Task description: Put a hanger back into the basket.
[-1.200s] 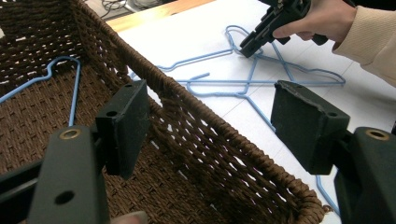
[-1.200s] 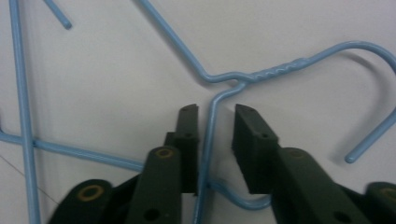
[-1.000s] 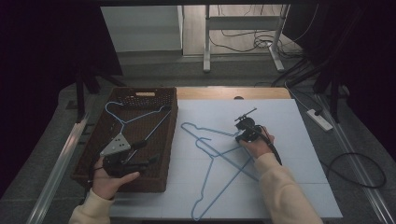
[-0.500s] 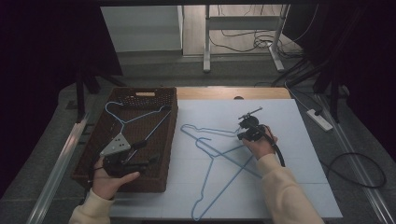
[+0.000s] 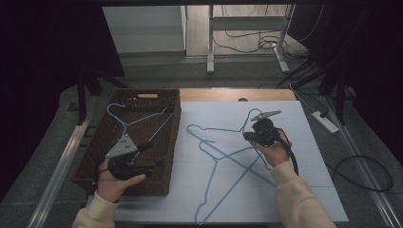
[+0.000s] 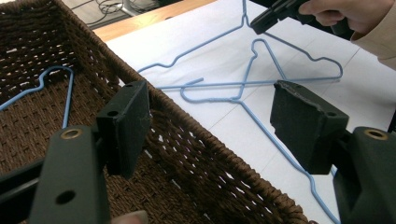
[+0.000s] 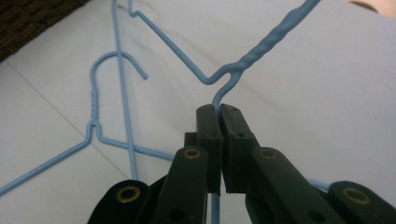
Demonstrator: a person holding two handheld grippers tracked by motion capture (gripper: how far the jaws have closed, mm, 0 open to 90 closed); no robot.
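Note:
My right gripper (image 5: 248, 135) is shut on the neck of a blue wire hanger (image 5: 214, 129), just below its twisted hook, and holds that end a little above the white sheet (image 5: 304, 156). In the right gripper view the wire (image 7: 218, 100) runs straight into the closed jaws of my right gripper (image 7: 219, 111). A second blue hanger (image 5: 223, 194) lies flat, crossed with the first. A third blue hanger (image 5: 138, 121) rests inside the brown wicker basket (image 5: 173, 142). My left gripper (image 5: 152, 153) hovers open over the basket's near right rim (image 6: 196, 154), nothing between its jaws (image 6: 212, 116).
The basket stands at the left of the table, and the white sheet covers the rest. A bare wooden strip (image 5: 237, 94) runs along the far edge. A power strip (image 5: 325, 121) and cables lie on the floor at the right.
My right gripper has risen and moved slightly away from me, lifting the hanger's hook end off the sheet. The left gripper has stayed still over the basket.

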